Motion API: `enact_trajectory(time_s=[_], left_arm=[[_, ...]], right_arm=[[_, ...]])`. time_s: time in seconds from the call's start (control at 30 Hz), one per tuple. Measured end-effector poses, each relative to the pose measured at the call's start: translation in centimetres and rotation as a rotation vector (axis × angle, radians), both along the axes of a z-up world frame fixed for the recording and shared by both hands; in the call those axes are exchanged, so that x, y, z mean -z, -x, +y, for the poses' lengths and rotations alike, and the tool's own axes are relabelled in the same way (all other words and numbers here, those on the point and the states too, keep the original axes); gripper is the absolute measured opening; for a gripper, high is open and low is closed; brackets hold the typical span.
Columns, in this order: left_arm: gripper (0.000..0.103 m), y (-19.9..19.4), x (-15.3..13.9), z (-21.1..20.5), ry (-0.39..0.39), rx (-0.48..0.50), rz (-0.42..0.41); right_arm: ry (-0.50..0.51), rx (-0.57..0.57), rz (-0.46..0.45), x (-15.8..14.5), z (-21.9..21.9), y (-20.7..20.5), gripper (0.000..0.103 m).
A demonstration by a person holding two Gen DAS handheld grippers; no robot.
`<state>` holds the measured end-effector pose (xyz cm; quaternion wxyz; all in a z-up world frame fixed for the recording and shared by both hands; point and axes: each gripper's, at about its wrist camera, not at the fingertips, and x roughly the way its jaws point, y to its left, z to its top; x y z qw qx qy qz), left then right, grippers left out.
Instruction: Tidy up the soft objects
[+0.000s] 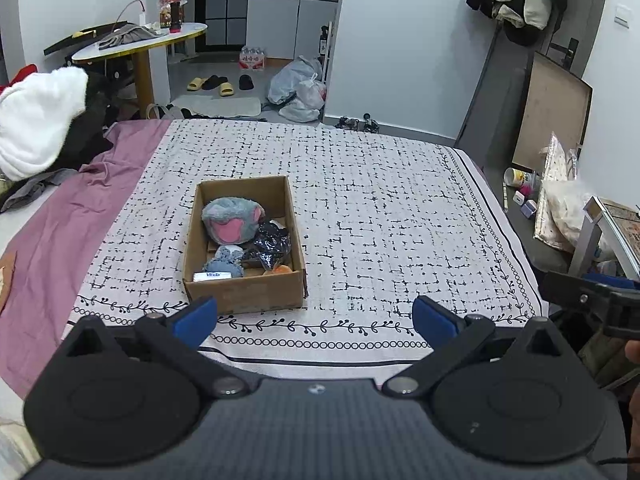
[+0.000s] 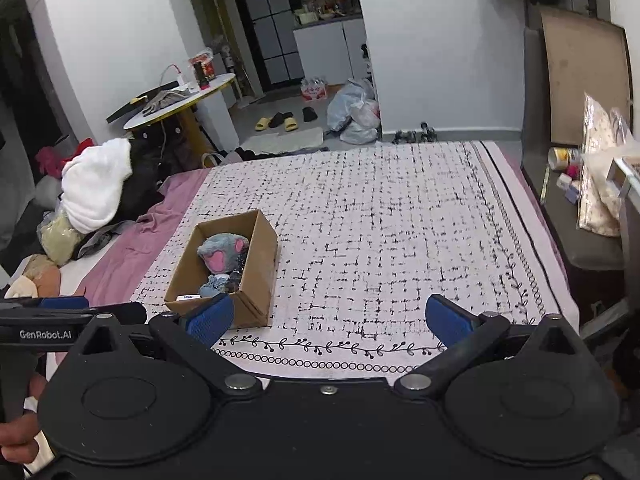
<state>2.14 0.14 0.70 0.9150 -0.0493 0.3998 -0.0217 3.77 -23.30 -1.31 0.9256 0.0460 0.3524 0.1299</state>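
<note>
An open cardboard box (image 1: 244, 294) (image 2: 262, 276) sits on the patterned bedspread (image 1: 380, 208) (image 2: 380, 220). Inside lie a grey plush paw with pink pads (image 1: 230, 222) (image 2: 222, 254), a small blue-grey soft toy (image 1: 226, 262) (image 2: 212, 286), a crumpled black shiny bag (image 1: 272, 242), an orange item (image 1: 280, 270) and a white packet (image 1: 212, 277). My left gripper (image 1: 316, 316) hovers open just short of the box, with nothing between its blue pads. My right gripper (image 2: 330, 318) is open and empty too, to the right of the box near the bed's front edge.
A heap of white and dark clothes (image 1: 36, 124) (image 2: 100, 184) lies on the purple sheet (image 1: 60, 224) at the left. Beyond the bed stand a round table (image 1: 140, 44), slippers and plastic bags (image 1: 298, 88). A side surface with small items (image 2: 576, 172) is at the right.
</note>
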Motion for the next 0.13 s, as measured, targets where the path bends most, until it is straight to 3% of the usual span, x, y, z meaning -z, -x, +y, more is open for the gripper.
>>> enact_trajectory(time_s=[0.13], left_arm=[[0.103, -0.57, 0.3, 0.56, 0.002, -0.016, -0.006]], right_arm=[[-0.009, -0.003, 0.003, 0.35, 0.16, -0.5, 0.103]])
